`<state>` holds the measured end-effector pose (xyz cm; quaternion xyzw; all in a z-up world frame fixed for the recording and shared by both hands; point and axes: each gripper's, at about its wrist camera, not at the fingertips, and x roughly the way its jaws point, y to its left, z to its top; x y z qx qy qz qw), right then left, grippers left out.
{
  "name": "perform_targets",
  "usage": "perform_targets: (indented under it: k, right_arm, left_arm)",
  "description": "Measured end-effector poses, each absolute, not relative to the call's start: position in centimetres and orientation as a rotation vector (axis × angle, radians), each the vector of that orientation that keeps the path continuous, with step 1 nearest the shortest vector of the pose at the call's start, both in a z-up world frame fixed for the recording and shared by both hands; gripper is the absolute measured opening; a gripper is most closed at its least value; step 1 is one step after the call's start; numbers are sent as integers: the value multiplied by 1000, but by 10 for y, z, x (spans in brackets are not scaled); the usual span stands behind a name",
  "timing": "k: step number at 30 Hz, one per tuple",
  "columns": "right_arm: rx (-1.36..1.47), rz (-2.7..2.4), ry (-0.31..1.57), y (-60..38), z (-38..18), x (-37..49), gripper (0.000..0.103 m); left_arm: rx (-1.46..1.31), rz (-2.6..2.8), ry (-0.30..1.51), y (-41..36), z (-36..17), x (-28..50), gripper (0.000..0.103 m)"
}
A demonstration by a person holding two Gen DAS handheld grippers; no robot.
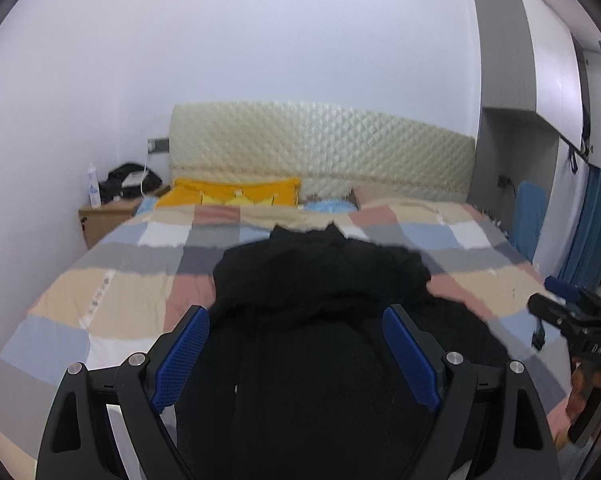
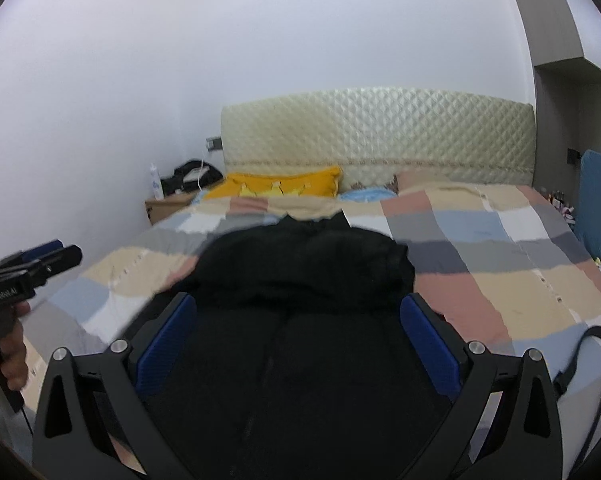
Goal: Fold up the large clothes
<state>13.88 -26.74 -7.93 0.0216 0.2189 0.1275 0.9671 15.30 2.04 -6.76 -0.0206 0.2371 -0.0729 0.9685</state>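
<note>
A large black garment (image 1: 320, 280) lies spread on the bed, collar toward the headboard; it also shows in the right wrist view (image 2: 304, 272). My left gripper (image 1: 296, 316) is open, its blue pads wide apart above the garment's near part. My right gripper (image 2: 298, 304) is open too, hovering over the same near part. The right gripper shows at the right edge of the left wrist view (image 1: 556, 300). The left gripper shows at the left edge of the right wrist view (image 2: 56, 256). Neither holds cloth.
The bed has a patchwork cover (image 1: 120, 280) and a quilted cream headboard (image 1: 320, 148). A yellow pillow (image 1: 236, 194) and a blue pillow (image 1: 332, 205) lie at the head. A wooden nightstand (image 1: 108, 216) stands left, a wardrobe (image 1: 540, 60) right.
</note>
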Motion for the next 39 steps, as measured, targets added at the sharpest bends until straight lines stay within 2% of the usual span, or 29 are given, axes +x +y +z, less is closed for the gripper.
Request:
perform_targets:
  k: [12,21,31,39]
  right_arm:
    - [211,177,663,-353,-144,164,102]
    - [384,-22,909,-427,-210,187,102]
    - [468,-21,1157,-436,-265,199,101]
    - [742,100,1250,-446,-300,196,102]
  left_arm:
    - [-78,-133,705,70,-147,182,88]
    - [-301,-106,865,138,-182,203,88]
    - [-474,-104,1019,166,-218,216,88]
    - [-767,-106,1147,201,-261,221,88]
